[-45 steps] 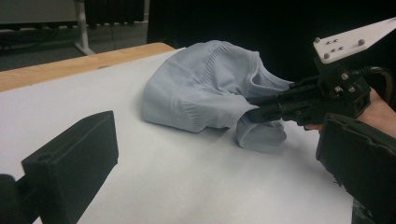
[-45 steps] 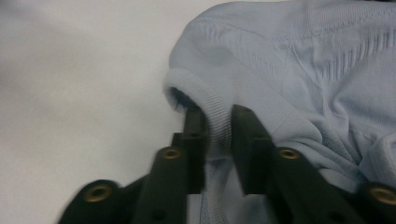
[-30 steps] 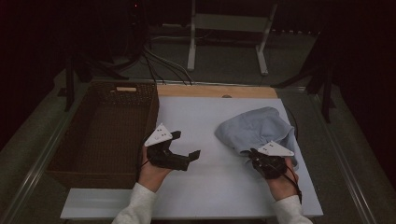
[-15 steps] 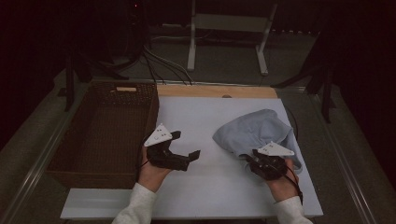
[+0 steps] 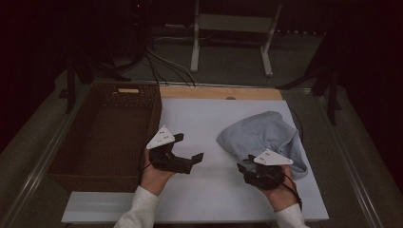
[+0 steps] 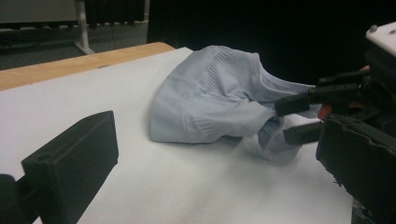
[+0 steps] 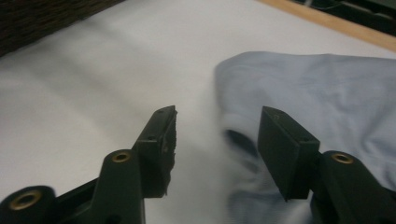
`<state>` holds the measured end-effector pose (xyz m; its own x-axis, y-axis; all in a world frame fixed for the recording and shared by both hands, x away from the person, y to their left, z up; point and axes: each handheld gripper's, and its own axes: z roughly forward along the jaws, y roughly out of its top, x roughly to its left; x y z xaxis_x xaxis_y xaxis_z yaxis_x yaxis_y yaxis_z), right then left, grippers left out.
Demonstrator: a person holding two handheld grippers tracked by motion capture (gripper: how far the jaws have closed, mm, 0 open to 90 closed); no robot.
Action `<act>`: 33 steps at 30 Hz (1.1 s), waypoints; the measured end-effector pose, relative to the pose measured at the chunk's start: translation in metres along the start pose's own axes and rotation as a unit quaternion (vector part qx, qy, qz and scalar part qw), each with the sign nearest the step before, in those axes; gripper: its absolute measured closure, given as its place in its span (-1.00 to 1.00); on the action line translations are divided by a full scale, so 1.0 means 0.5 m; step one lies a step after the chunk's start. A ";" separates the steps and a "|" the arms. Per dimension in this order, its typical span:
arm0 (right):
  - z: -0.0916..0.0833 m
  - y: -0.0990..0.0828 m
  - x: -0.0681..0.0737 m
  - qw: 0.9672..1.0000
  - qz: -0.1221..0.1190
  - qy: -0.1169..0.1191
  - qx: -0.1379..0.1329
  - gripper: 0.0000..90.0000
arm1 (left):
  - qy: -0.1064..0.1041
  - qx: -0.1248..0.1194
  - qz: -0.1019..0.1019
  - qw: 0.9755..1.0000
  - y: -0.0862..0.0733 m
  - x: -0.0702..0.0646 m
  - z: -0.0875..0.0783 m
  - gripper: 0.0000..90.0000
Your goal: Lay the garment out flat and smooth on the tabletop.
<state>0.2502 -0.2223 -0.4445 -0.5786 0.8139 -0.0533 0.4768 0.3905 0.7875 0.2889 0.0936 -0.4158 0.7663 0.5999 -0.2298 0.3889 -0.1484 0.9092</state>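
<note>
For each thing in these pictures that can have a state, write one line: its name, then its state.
Light blue garment: crumpled in a heap on the white table top, a fold lying between the right gripper's jaws.
Wicker basket: upright, nothing seen inside.
Left gripper: open, holding nothing.
Right gripper: open, jaws just been opening, pads apart from the fold.

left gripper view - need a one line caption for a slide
Crumpled light blue garment on the white table, right gripper open at its near edge.

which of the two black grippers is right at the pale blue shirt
The right gripper: its parted jaws, which have just been opening, sit at the near edge of the crumpled pale blue shirt. The left gripper hovers open over bare white tabletop, apart from it.
</note>
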 end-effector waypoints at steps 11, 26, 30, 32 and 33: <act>0.036 -0.021 0.009 0.999 -0.003 0.003 0.040 0.20 | 0.001 -0.003 0.000 1.000 0.002 0.001 -0.004 -1.00; 0.078 -0.013 -0.007 0.999 0.008 -0.044 0.022 0.65 | 0.001 -0.001 0.001 1.000 0.001 0.000 -0.001 -1.00; 0.079 -0.007 -0.009 0.999 0.008 -0.049 0.021 0.83 | 0.001 0.000 0.002 1.000 0.001 0.000 0.001 -1.00; 0.079 -0.006 -0.010 0.999 0.010 -0.049 0.019 0.90 | 0.000 0.000 0.001 1.000 0.000 -0.001 0.002 -1.00; 0.078 -0.006 -0.011 0.999 0.012 -0.047 0.017 0.91 | 0.000 0.001 0.001 1.000 0.000 -0.001 0.002 -1.00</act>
<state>0.2778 -0.2112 -0.4705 -0.5028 0.8594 -0.0926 0.5138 0.3833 0.7675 0.2892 0.0926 -0.4161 0.7667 0.6000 -0.2285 0.3886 -0.1503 0.9091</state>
